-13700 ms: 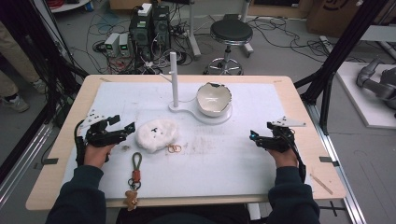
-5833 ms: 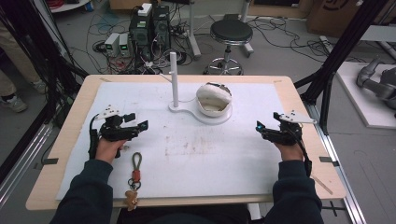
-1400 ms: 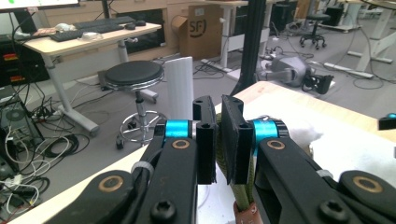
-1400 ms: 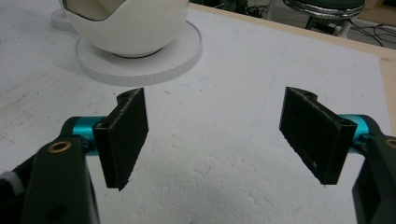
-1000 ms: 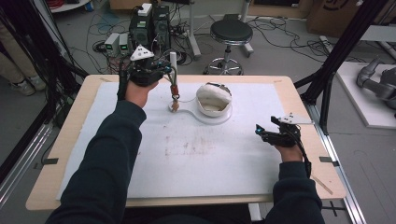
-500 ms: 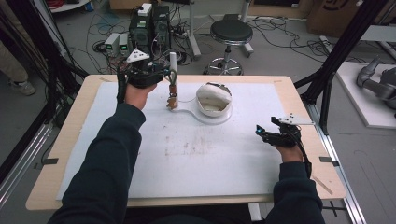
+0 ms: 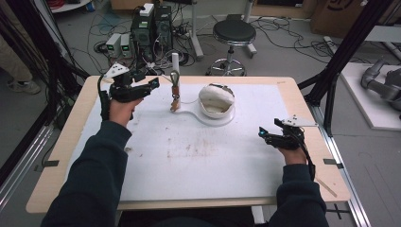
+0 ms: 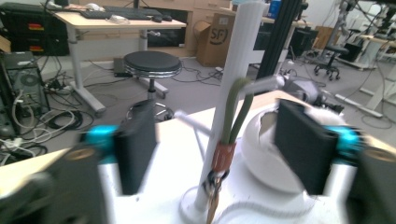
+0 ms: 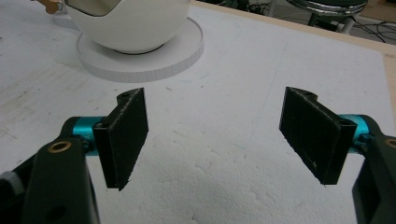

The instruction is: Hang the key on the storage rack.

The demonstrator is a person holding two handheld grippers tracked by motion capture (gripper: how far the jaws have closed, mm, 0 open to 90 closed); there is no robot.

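**Keychain on the peg, both grippers free**

Near the far edge of the desk, in the high view, we see the white post [image 7: 175, 71] standing upright, and the keychain [image 7: 175, 90] hangs on it by its green loop, with the orange piece and the small charm below. Our left gripper [image 7: 150, 85] is just beside the post, toward the far left corner, apart from the keychain. The white bowl [image 7: 216, 100] sits on its round base to the right of the post. Our right gripper [image 7: 263, 135] rests near the right edge of the desk, well apart from these things.

From the left gripper view, the jaws stand wide after they have just been opening. The keychain [image 8: 225, 140] is seen between them but farther off, and the pads do not press on it. It hangs from a small peg of the post [image 8: 243, 46].

From the right gripper view, the jaws are wide with nothing between them, above the white desk cover [image 9: 243, 116]. The bowl [image 9: 128, 23] is ahead at the upper left.
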